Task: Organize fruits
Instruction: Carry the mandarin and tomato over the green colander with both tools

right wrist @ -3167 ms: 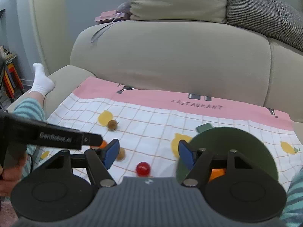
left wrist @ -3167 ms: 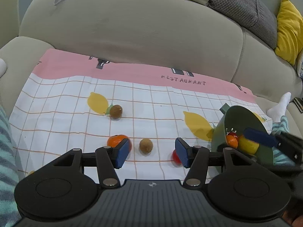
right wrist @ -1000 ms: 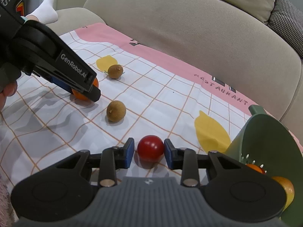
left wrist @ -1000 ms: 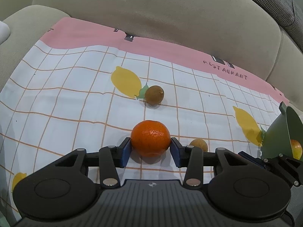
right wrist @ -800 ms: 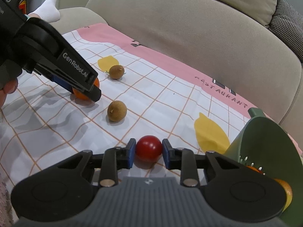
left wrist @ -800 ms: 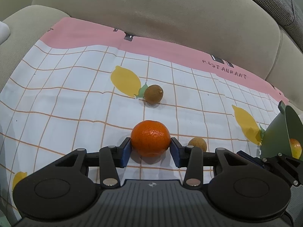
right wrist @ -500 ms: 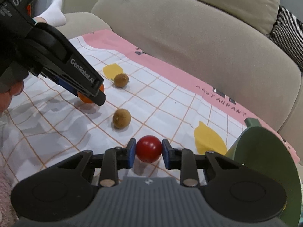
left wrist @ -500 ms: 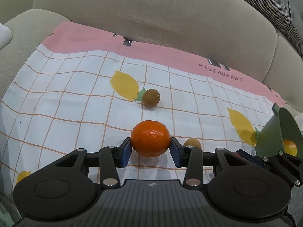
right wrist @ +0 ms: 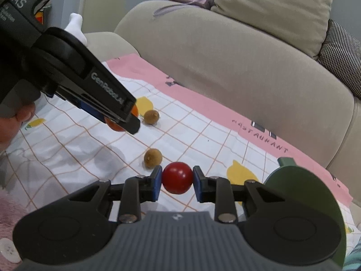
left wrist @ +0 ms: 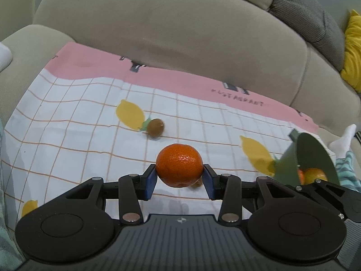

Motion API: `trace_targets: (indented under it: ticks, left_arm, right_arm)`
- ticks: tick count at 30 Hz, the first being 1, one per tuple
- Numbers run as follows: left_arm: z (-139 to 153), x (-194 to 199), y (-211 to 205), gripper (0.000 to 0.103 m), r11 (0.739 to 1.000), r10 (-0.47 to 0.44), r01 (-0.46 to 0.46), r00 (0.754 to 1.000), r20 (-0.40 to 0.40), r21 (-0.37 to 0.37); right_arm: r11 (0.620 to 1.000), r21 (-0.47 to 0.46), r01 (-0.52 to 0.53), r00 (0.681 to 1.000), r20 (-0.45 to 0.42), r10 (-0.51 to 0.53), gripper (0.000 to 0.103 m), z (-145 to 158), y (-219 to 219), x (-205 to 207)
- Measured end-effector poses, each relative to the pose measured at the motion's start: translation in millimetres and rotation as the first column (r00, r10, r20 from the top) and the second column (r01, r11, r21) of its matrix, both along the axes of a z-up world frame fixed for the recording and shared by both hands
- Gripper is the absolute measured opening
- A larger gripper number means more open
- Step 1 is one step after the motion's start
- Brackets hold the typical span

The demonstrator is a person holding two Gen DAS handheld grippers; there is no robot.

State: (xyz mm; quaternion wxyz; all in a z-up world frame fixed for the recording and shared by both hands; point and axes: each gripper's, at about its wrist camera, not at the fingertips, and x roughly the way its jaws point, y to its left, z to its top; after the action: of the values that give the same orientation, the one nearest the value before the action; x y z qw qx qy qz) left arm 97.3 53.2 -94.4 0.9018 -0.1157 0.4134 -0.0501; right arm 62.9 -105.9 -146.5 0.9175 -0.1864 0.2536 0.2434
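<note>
My left gripper is shut on an orange mandarin and holds it above the checked cloth. My right gripper is shut on a small red fruit, also lifted off the cloth. The green colander stands tilted at the right with orange and yellow fruit inside; its rim shows in the right wrist view. Two brown fruits lie on the cloth: one by a printed lemon, one nearer. The left gripper's body crosses the right wrist view.
The cloth lies on a beige sofa seat with the backrest behind. A yellow cushion and a checked cushion are at the far right. A person's socked foot lies beyond the colander.
Both grippers closed on their fruits a second ago and have since lifted them off the cloth. The views have risen and tilted back.
</note>
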Motion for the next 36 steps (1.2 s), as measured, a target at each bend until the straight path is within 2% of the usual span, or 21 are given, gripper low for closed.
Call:
trace_targets:
  ticks: [8,15,28,36]
  left_arm:
    - [20.3,-11.8,-20.4,0.048,0.998,-0.05,0.051,0.998,0.034,-0.025]
    - [35.6,-22.6,-47.1,0.048,0.994,-0.112,0.112,0.992,0.065,-0.001]
    - [48.1,-34.1,-100.7,0.048,0.969,-0.247,0.242,0.965,0.088,0.057]
    - [49.9,-28.0,-124.2,0.048,0.956,-0.289,0.284,0.954,0.077,0.078]
  right_arm:
    - [1.0,0.027,0.003,0.999,0.047,-0.005,0.026,20.6,-11.2,-17.0]
    - [0.996,0.081,0.029,0.997,0.064,-0.034,0.026,38.4,-29.7,-29.4]
    - [0.976,0.162,0.148,0.984,0.076,-0.162,0.025,55.9,-78.5,-35.1]
    - [0.963,0.155,0.221,0.97,0.071,-0.234,0.026,53.1,-110.4,-30.9]
